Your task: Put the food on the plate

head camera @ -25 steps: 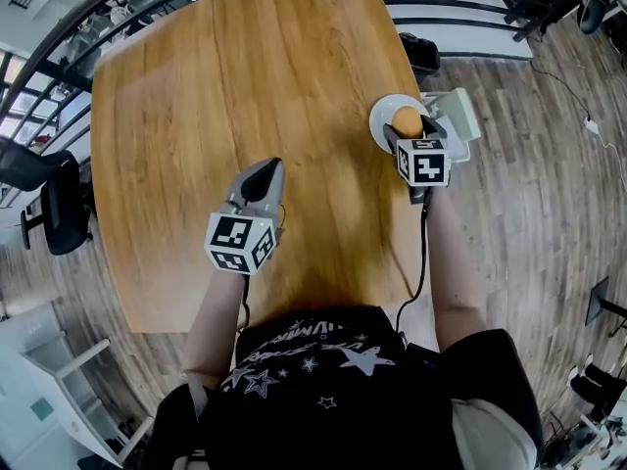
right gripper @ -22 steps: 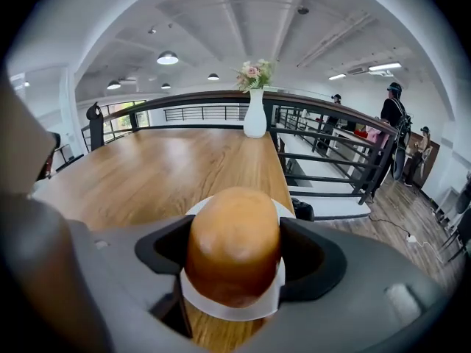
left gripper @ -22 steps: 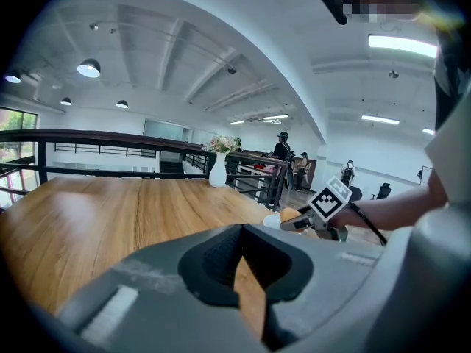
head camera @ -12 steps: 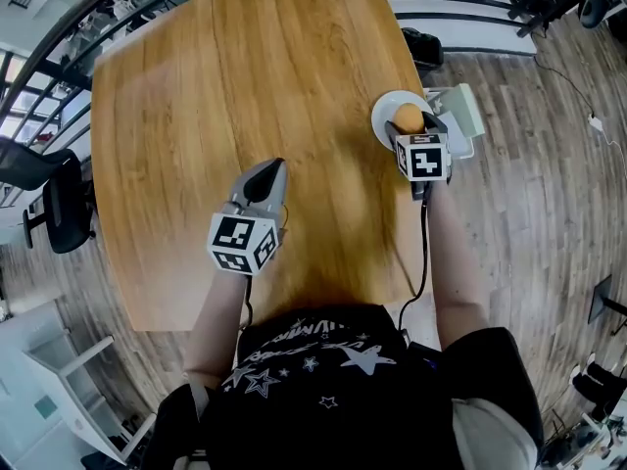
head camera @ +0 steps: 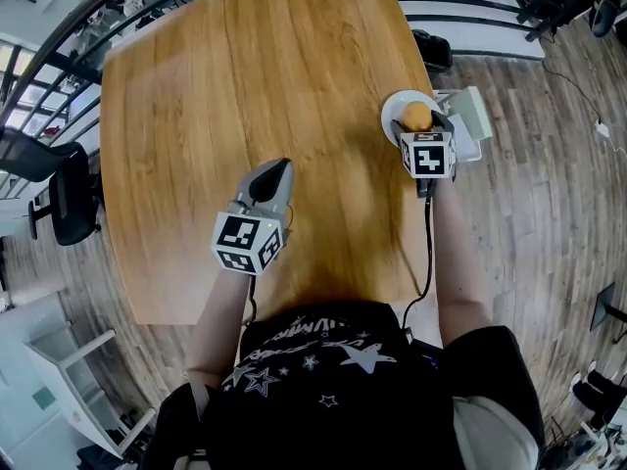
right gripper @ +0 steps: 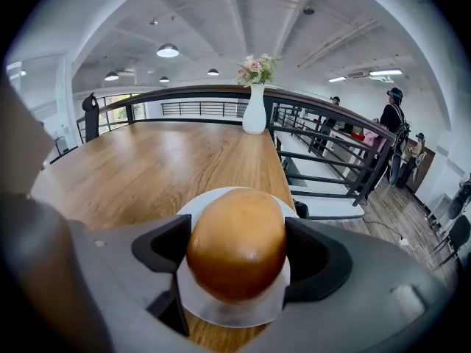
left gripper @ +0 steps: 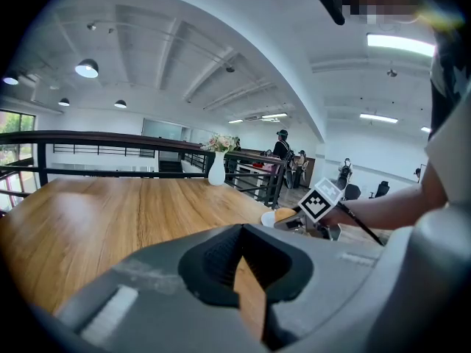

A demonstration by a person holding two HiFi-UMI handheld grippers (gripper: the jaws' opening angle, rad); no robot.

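Observation:
A round golden-brown bun [right gripper: 237, 245] rests on a small white plate [right gripper: 224, 311] near the right edge of the wooden table [head camera: 216, 96]. My right gripper [right gripper: 237, 263] stands around the bun. Its jaws have just been opening and sit close on either side of the bun without squeezing it. In the head view the bun [head camera: 416, 116], the plate [head camera: 395, 106] and my right gripper [head camera: 418, 125] lie at the right. My left gripper [head camera: 277, 171] hovers over mid-table, shut and empty; in its own view my left gripper [left gripper: 239, 256] shows only a sliver of wood between the jaws.
A white vase with flowers [right gripper: 255, 112] stands at the table's far end. The table's right edge runs just beside the plate, with a white object [head camera: 470, 114] and a dark railing [right gripper: 331, 145] beyond it. A black chair [head camera: 64, 204] stands left of the table.
Both grippers stay where they were. The bun remains between the right jaws over the plate. Only the head view has shifted slightly.

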